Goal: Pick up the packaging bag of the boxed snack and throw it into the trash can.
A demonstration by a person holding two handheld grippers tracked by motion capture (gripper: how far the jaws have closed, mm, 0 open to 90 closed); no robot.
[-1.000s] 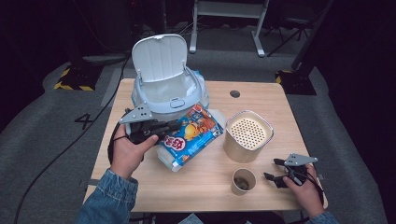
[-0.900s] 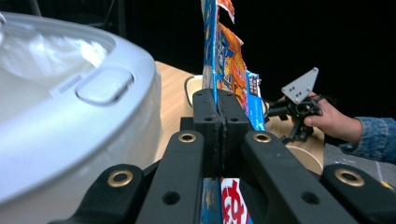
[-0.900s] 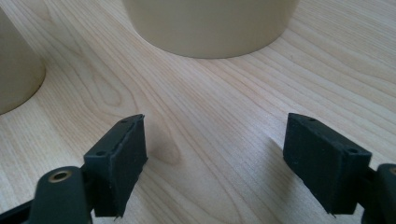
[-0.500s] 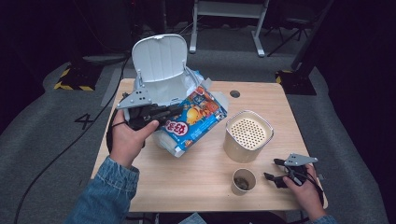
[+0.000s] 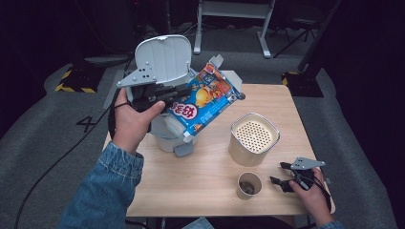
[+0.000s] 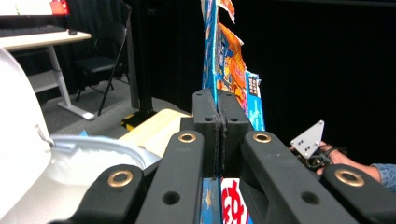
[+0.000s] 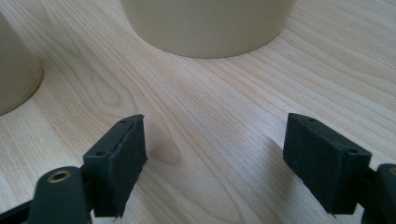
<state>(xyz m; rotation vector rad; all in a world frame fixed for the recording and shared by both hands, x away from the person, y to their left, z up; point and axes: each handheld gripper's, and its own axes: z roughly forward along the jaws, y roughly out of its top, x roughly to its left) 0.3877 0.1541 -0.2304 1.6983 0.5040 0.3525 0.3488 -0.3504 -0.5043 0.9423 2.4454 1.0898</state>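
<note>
Lifted off the counter (image 5: pixel 200 186) since the earlier frame, the blue snack bag (image 5: pixel 203 102) now hangs in the air in front of the white bin's (image 5: pixel 167 136) raised lid (image 5: pixel 162 59), tilted with its torn top corner uppermost. The left tongs (image 5: pixel 179 94) are clamped flat on the bag's edge; in the left gripper view the jaws meet on the foil (image 6: pixel 219 65) with no gap. The right tongs (image 5: pixel 282 181) rest low at the counter's near right corner, jaws standing apart with nothing between them, just beside the paper cup (image 5: pixel 249 185) and near the perforated-lid canister (image 5: pixel 254 138).

Likely hazards: the grip holds only a thin margin of slick foil, so the bag may slide out or swing. Its open top may spill contents if tilted further. The bag's lower end hangs close to the bin's rim and could snag there.
</note>
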